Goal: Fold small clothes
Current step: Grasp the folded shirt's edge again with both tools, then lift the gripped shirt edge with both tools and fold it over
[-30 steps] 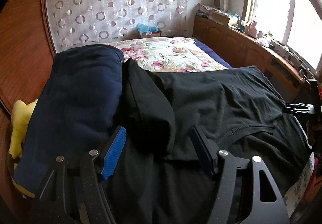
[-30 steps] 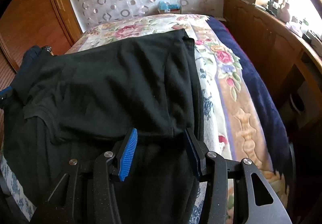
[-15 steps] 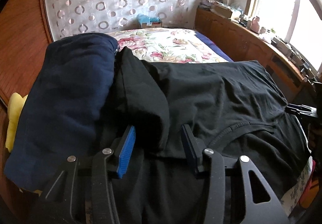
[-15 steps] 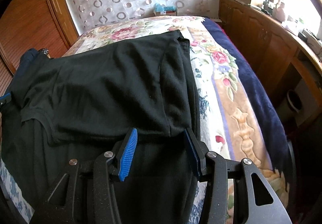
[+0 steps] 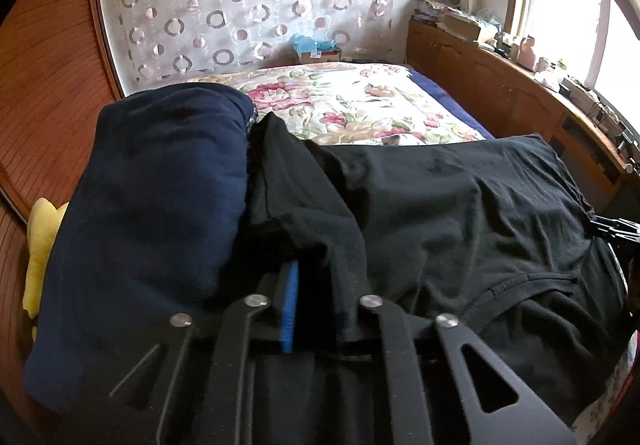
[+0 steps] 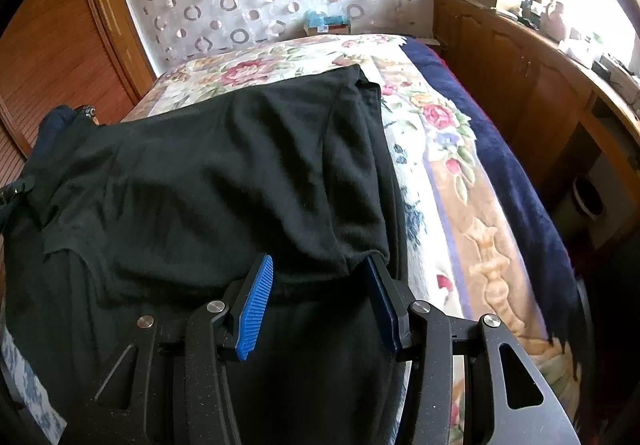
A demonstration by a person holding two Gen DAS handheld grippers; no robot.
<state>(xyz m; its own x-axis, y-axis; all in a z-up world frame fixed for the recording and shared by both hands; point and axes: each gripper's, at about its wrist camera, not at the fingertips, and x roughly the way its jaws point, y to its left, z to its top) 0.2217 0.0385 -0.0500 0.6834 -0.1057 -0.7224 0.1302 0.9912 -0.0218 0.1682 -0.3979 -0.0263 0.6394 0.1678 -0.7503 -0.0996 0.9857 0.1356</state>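
A black T-shirt (image 5: 440, 197) lies spread across the near end of the bed, neck opening toward me. In the left wrist view my left gripper (image 5: 316, 269) is closing its jaws on the shirt's folded left sleeve, and the cloth is pinched between the pads. In the right wrist view the same black T-shirt (image 6: 220, 173) fills the middle. My right gripper (image 6: 320, 265) stands open there, with the hem of the right sleeve lying between its fingertips; the blue left pad (image 6: 256, 305) shows bare. The right gripper's tip (image 5: 612, 229) shows at the shirt's right edge.
A folded navy garment (image 5: 152, 181) lies against the shirt's left side, with something yellow (image 5: 40, 237) beneath it. The floral bedcover (image 6: 432, 149) stretches beyond, a dark blue blanket (image 6: 500, 149) along its right edge. Wooden cabinets (image 6: 520, 77) run along the right; wooden panels stand left.
My left gripper moved forward onto the left sleeve and its jaws came together on the cloth. The right gripper and the shirt's right side stayed as they were.
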